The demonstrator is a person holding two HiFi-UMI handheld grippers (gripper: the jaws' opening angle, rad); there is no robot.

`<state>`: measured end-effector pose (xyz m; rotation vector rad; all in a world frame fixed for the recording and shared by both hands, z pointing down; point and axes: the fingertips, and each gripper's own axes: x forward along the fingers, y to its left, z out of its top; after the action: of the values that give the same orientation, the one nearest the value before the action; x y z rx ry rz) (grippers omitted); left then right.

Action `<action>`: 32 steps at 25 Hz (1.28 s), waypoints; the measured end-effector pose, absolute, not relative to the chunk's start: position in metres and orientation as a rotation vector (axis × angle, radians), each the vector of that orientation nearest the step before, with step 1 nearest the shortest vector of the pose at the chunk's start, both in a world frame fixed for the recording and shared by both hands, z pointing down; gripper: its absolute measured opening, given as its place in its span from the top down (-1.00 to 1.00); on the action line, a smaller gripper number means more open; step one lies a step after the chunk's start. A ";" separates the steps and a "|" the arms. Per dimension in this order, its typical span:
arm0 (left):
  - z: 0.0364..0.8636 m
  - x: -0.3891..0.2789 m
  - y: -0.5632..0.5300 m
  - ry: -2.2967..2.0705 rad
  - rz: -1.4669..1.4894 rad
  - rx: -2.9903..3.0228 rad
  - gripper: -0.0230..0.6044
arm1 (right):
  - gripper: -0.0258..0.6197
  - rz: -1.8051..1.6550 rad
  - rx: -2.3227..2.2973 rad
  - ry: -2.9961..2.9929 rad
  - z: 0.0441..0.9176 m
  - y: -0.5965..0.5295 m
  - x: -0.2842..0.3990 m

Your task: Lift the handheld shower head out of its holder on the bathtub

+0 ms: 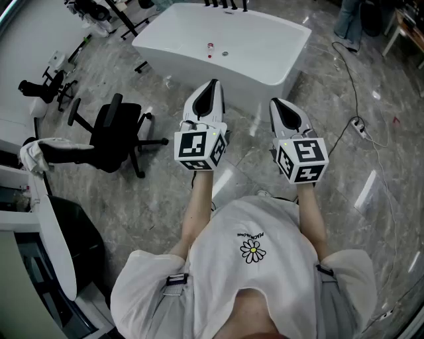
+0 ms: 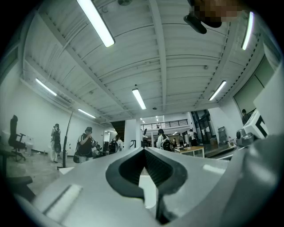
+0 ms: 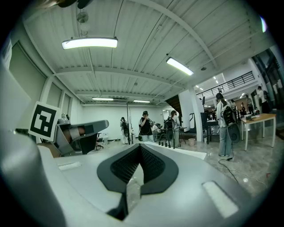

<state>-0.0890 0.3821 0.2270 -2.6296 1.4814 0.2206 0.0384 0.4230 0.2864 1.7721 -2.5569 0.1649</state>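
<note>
A white freestanding bathtub point(image 1: 265, 56) stands on the marble floor ahead of me. A row of black fittings point(image 1: 225, 5) rises from its far rim; I cannot pick out the shower head among them. The same black fittings point(image 3: 168, 143) show small in the right gripper view, beyond the tub's white rim point(image 3: 193, 154). My left gripper point(image 1: 212, 83) and right gripper point(image 1: 275, 102) are held side by side in the air, short of the tub's near wall. Both are shut with nothing between the jaws. The left gripper point(image 2: 144, 150) points upward at the ceiling and the right gripper point(image 3: 140, 146) points toward the tub.
A black office chair point(image 1: 112, 136) stands to the left of me. A cable with a power strip point(image 1: 361, 126) runs over the floor at the right. A white desk point(image 1: 46, 225) is at the near left. Camera stands point(image 1: 46, 86) and several people point(image 3: 144, 124) are further off.
</note>
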 end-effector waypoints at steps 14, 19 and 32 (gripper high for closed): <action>0.232 -0.092 0.380 1.499 0.230 -2.655 0.93 | 0.86 0.177 1.771 -2.575 0.290 0.422 0.037; 0.244 -0.093 0.381 1.523 0.194 -2.670 0.93 | 0.85 0.224 1.808 -2.562 0.297 0.424 0.046; 0.269 -0.044 0.359 1.525 0.056 -2.657 0.93 | 0.86 0.291 1.780 -2.511 0.329 0.403 0.092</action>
<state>-0.0441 0.3591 0.2694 -2.6570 1.5250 0.0555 0.0920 0.4026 0.3286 1.7801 -2.5112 0.2906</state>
